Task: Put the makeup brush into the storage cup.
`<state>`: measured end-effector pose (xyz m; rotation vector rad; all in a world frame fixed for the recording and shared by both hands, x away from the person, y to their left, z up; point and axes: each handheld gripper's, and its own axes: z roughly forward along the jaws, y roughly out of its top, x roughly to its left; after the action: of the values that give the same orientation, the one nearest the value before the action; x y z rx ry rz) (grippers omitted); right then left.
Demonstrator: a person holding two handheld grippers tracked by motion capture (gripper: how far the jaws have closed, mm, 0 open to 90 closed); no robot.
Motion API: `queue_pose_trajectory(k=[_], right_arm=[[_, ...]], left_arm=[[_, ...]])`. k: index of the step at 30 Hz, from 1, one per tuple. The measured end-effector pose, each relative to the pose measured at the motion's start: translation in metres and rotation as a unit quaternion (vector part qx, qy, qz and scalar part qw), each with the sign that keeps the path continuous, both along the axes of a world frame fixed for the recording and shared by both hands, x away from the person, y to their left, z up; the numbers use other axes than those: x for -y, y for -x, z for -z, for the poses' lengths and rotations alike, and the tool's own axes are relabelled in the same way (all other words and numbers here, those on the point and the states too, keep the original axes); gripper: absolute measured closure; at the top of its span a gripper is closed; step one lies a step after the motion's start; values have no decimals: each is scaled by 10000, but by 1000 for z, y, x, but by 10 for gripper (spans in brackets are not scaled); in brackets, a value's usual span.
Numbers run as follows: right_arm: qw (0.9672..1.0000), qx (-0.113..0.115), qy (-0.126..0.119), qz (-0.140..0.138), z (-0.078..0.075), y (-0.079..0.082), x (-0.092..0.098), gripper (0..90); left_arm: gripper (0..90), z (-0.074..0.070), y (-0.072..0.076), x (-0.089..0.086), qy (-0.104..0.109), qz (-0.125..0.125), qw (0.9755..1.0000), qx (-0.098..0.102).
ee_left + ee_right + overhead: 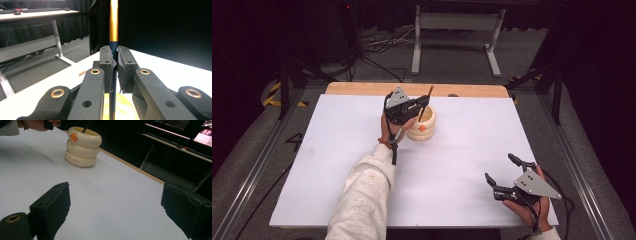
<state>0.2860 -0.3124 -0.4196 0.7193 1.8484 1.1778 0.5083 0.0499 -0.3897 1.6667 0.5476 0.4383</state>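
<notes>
A cream ringed pen holder with an orange beak stands on the white table top, toward the back; it is at the upper left in the right gripper view. My left gripper is over the holder, shut on a thin dark pen with a gold upper part; the pen stands nearly upright and its lower end reaches down into the holder's yellow mouth. My right gripper rests near the front right corner of the table, open, with nothing between its pads.
A wooden strip edges the table's far side. Beyond it are a white desk frame and cables on the floor. Metal rails run along both sides of the table.
</notes>
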Motion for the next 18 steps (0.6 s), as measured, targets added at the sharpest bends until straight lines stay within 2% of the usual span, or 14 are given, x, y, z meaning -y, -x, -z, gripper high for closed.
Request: queue_pose_trajectory(k=[4, 6, 14, 18], right_arm=[[10000, -3, 13, -11, 0, 0, -1, 97], [10000, -9, 12, -15, 0, 0, -1, 97], [10000, -9, 51, -20, 0, 0, -2, 97], [10000, -17, 52, -26, 1, -1, -2, 97]], left_arm=[[832, 7, 2, -4, 113, -20, 9999, -100], [832, 9, 3, -5, 132, -21, 9999, -76], [832, 18, 10, -9, 81, -19, 9999, -124], [832, 20, 13, -10, -31, -6, 9999, -120]])
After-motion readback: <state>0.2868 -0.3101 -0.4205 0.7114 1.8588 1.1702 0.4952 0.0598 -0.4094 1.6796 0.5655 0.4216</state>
